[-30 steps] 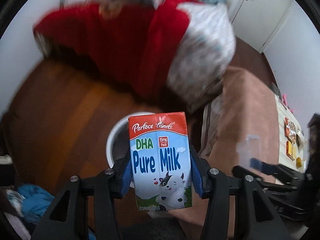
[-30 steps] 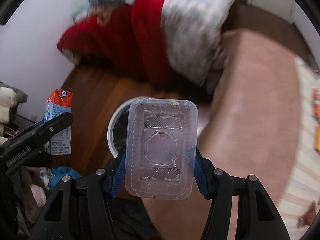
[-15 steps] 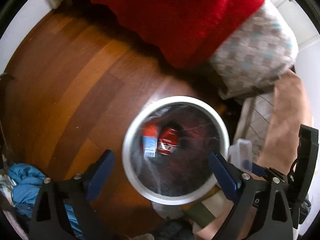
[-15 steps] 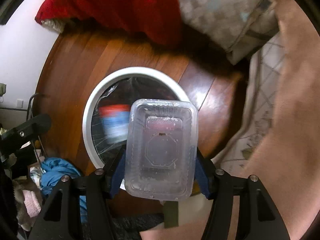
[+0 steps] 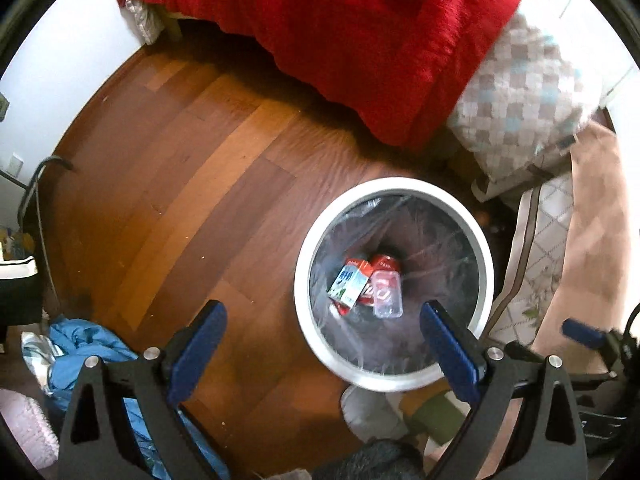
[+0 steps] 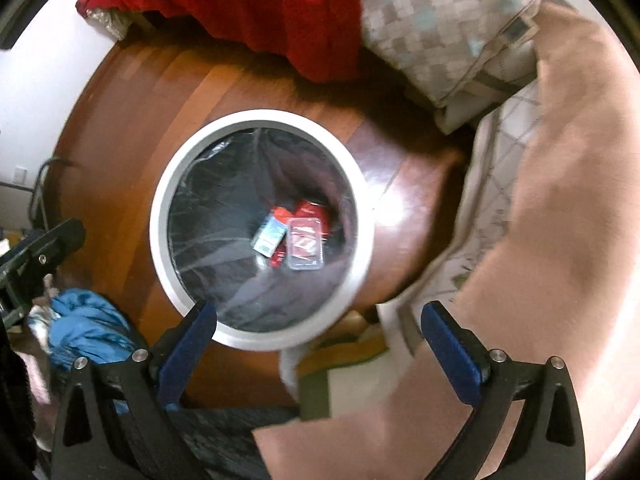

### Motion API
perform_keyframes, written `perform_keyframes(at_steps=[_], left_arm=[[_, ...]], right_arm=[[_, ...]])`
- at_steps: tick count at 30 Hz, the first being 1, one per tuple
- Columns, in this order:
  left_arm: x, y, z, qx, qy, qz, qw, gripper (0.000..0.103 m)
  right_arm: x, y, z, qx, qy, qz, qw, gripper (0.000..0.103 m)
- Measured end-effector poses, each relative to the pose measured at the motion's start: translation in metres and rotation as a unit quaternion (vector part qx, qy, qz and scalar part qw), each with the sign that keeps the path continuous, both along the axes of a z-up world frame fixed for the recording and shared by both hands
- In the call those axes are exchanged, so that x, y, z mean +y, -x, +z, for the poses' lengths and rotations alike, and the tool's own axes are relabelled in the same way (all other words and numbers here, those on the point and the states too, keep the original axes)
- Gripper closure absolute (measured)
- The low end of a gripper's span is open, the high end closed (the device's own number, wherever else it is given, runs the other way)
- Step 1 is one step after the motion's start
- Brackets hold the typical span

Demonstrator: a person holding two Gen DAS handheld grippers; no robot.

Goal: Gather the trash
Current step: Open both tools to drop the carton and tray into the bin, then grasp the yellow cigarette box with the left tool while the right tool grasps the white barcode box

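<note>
A round white-rimmed trash bin (image 5: 308,256) with a clear liner stands on the wood floor; it also shows in the right wrist view (image 6: 160,200). At its bottom lie the milk carton (image 5: 348,283), a clear plastic container (image 5: 386,294) and red packaging (image 5: 384,263). They also show in the right wrist view: carton (image 6: 270,236), container (image 6: 306,244). My left gripper (image 5: 320,338) is open and empty above the bin's near left rim. My right gripper (image 6: 318,338) is open and empty above the bin's near right rim.
A red blanket (image 5: 360,32) and a checked pillow (image 5: 524,96) lie on a bed behind the bin. A beige and patterned cover (image 6: 560,200) hangs at the right. Blue cloth (image 5: 84,344) lies on the floor at the left. Socks and slippers (image 5: 372,412) are below.
My right gripper opened and the clear container dropped into the bin. The milk carton, released earlier by my left gripper, has settled at the bottom. Both views shifted over the bin.
</note>
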State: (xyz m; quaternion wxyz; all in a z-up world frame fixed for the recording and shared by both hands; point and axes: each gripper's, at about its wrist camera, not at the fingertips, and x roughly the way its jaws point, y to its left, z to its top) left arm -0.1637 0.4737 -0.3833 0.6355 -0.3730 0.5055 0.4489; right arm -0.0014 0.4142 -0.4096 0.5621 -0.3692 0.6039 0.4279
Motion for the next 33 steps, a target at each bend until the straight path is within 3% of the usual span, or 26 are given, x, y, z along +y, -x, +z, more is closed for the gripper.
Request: perform_keyframes(at_steps=[3,10,17,26,33], left_arm=[[-0.012,-0.001,0.004,0.0,-0.003,-0.003,1.0,0.005],[-0.032,-0.002,0.022,-0.006,-0.014,-0.007,0.9999,0.005],[-0.052,0.005,0.058,-0.011,-0.044,-0.009,0.9989,0.005],[-0.085,0.013,0.129,-0.035,-0.099,-0.018,0.9943,0.005],[-0.128,0.0,0.185,-0.037,-0.15,-0.031,0.9874,0.005]], right_arm=[[-0.009,0.001,0.012,-0.02,-0.005,0.005,1.0,0.0],[-0.023,-0.001,0.031,-0.022,-0.018,-0.003,1.0,0.0],[-0.036,0.003,0.071,-0.025,-0.048,0.0,0.999,0.0],[-0.069,0.004,0.155,-0.028,-0.13,-0.017,0.991,0.0],[-0.125,-0.015,0.227,0.006,-0.215,-0.07,0.974,0.0]])
